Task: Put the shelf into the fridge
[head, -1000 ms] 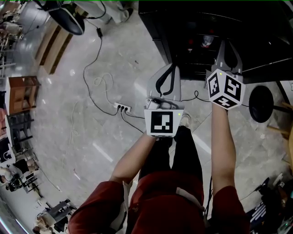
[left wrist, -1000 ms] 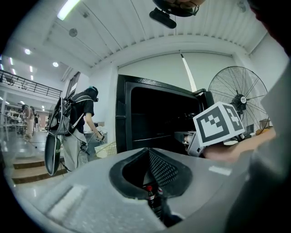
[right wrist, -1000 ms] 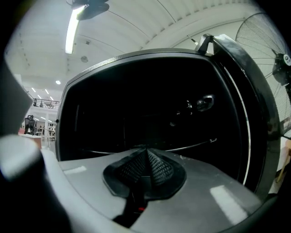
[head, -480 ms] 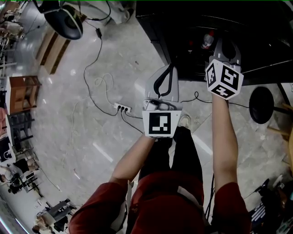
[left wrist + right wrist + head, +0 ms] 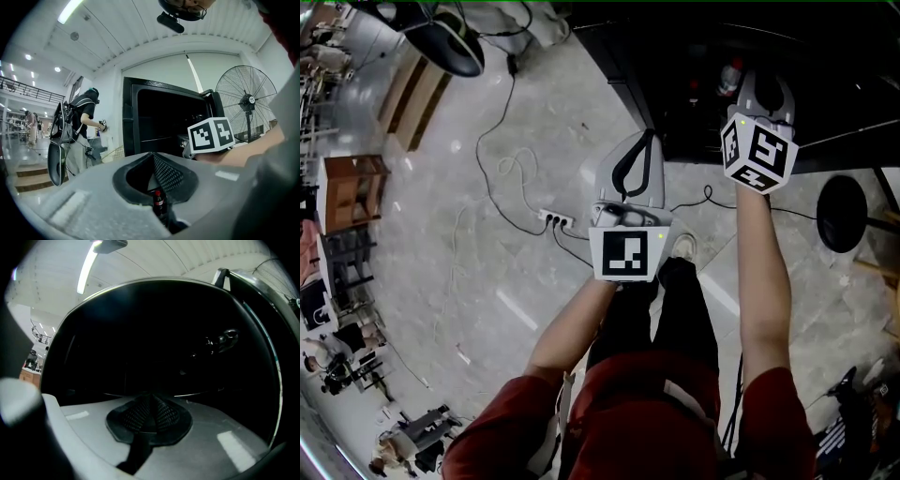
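- When read from the head view, the left forearm [image 5: 577, 323] and the right forearm [image 5: 759, 281] both reach forward above the marble floor [image 5: 441, 234]. The left gripper [image 5: 649, 137] stops short of the black fridge [image 5: 675, 56]. The right gripper [image 5: 767, 75] is further ahead, at the dark opening.
- Left gripper view: the fingers [image 5: 171, 176] meet at the tips and grip nothing. A cola bottle [image 5: 159, 202] shows through the gap below the tips. This gripper points roughly level at the open fridge, with the right gripper ahead and to its right.
- Right gripper view: the fingers are closed tip to tip, empty, and held level. A thin pale edge, read as the shelf [image 5: 201, 393], runs level inside the fridge just beyond the tips. Whether they touch it cannot be told.
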`<move>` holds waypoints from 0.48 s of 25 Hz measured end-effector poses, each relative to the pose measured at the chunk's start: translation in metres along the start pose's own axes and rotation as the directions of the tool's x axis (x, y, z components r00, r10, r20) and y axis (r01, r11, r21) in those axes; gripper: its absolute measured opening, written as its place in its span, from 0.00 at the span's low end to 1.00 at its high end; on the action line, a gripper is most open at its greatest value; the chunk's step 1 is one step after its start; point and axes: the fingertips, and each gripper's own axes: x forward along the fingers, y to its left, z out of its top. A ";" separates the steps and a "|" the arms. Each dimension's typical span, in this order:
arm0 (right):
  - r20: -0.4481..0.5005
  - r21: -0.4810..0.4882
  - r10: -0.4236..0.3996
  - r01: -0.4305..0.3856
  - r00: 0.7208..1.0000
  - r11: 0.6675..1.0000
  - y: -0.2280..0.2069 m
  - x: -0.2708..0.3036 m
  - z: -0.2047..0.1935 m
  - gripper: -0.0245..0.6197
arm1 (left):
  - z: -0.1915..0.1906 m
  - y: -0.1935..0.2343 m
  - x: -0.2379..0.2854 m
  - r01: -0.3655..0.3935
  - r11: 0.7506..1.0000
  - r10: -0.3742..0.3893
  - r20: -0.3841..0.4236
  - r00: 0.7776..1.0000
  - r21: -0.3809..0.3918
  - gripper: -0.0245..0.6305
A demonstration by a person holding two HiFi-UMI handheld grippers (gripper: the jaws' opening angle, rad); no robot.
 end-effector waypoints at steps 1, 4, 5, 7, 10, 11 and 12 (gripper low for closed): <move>0.002 -0.003 0.002 -0.002 1.000 1.000 0.000 0.000 0.000 0.03 | -0.001 0.001 0.000 -0.003 1.000 0.003 0.001 1.000 -0.005 0.05; -0.008 0.006 0.012 -0.012 1.000 1.000 -0.001 -0.001 -0.002 0.03 | -0.003 0.001 -0.002 -0.008 1.000 0.008 0.000 1.000 -0.011 0.05; -0.015 0.015 0.015 -0.014 1.000 1.000 -0.001 -0.002 -0.004 0.03 | -0.005 0.000 -0.003 -0.007 1.000 0.007 -0.003 1.000 -0.011 0.05; -0.029 0.029 0.018 -0.017 0.999 0.999 -0.001 -0.007 -0.006 0.03 | -0.005 -0.001 -0.005 -0.004 1.000 0.004 -0.004 1.000 -0.020 0.05; -0.048 0.033 0.019 -0.018 0.999 0.999 0.002 -0.016 -0.008 0.03 | -0.003 0.000 -0.007 0.008 1.000 -0.008 0.001 1.000 -0.016 0.05; -0.054 0.032 0.017 -0.015 0.998 0.999 0.003 -0.020 -0.008 0.03 | -0.003 0.001 -0.008 0.012 1.000 -0.012 0.002 1.000 -0.016 0.05; -0.060 0.031 0.014 -0.012 0.998 0.999 0.004 -0.026 -0.009 0.03 | -0.002 0.001 -0.011 0.015 1.000 -0.015 0.003 1.000 -0.018 0.05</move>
